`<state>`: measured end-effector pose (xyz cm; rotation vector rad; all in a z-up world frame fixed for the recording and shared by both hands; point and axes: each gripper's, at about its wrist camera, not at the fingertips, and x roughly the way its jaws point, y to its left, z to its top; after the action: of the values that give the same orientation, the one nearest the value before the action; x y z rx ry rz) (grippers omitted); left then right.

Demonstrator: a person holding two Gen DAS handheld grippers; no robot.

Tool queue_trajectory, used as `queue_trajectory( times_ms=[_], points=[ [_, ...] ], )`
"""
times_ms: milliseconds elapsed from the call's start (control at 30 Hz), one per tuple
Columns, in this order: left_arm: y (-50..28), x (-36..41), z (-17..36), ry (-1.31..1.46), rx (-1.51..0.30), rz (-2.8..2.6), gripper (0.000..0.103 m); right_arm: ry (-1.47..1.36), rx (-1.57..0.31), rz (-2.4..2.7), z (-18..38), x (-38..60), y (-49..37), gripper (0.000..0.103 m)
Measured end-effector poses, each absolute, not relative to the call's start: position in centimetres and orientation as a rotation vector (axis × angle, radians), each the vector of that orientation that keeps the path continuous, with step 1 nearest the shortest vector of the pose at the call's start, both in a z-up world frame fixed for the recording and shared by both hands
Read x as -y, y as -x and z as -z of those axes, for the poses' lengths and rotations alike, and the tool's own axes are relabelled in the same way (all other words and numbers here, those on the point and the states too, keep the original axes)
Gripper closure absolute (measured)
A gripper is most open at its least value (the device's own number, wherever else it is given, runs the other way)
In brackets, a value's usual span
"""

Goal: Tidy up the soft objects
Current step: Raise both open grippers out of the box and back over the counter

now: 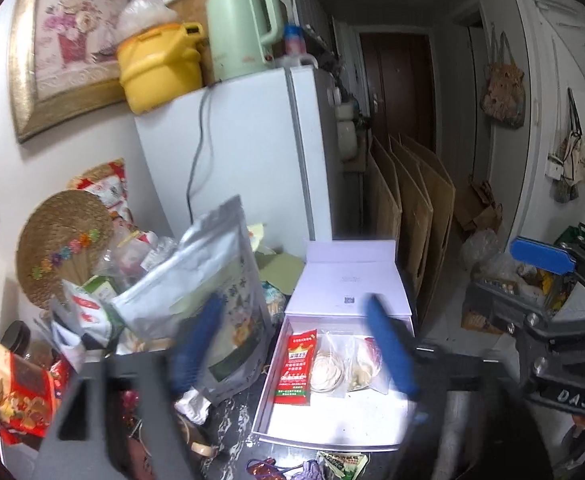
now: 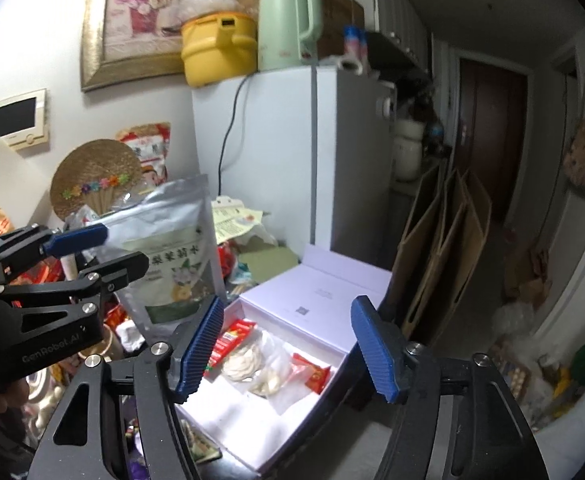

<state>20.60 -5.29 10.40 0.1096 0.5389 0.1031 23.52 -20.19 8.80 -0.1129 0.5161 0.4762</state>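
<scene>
An open white box sits on the dark counter, holding a red sachet, two clear bags of white pieces and a small red packet. A silver stand-up pouch with a green label stands upright left of the box. My left gripper is open, its left finger in front of the pouch, its right finger over the box. My right gripper is open above the box. Neither holds anything.
A white fridge stands behind the box, with a yellow pot and green kettle on top. Snack packets and a woven fan crowd the left. Flat cardboard leans in the hallway.
</scene>
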Motion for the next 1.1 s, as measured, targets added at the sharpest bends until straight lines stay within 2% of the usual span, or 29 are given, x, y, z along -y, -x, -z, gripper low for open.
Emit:
queue_trajectory(
  times_ms=[33,67,133,200,400,1100],
  points=[
    [-19.8,5.3,-10.7,-0.109,-0.521,-0.112,0.007,0.116,-0.505,-0.476,-9.0,20.2,-22.7,0.031],
    [-19.1,5.3,-10.9,-0.11,-0.507,-0.118,0.006,0.118,-0.496,-0.476,-9.1,20.3,-22.1,0.03],
    [-17.7,5.4,-11.4,-0.107,-0.491,-0.114,0.006,0.119,-0.478,-0.473,-9.4,20.5,-20.8,0.028],
    [-16.4,5.5,-11.7,-0.104,-0.483,-0.108,0.006,0.114,-0.459,-0.472,-9.6,20.8,-19.6,0.018],
    [-13.6,5.9,-11.6,-0.109,-0.465,-0.098,0.006,0.097,-0.435,-0.485,-9.5,21.9,-16.5,0.014],
    [-7.1,7.3,-4.0,-0.089,-0.53,-0.054,0.006,0.129,-0.46,-0.474,-2.5,23.1,-9.3,0.014]
  ],
)
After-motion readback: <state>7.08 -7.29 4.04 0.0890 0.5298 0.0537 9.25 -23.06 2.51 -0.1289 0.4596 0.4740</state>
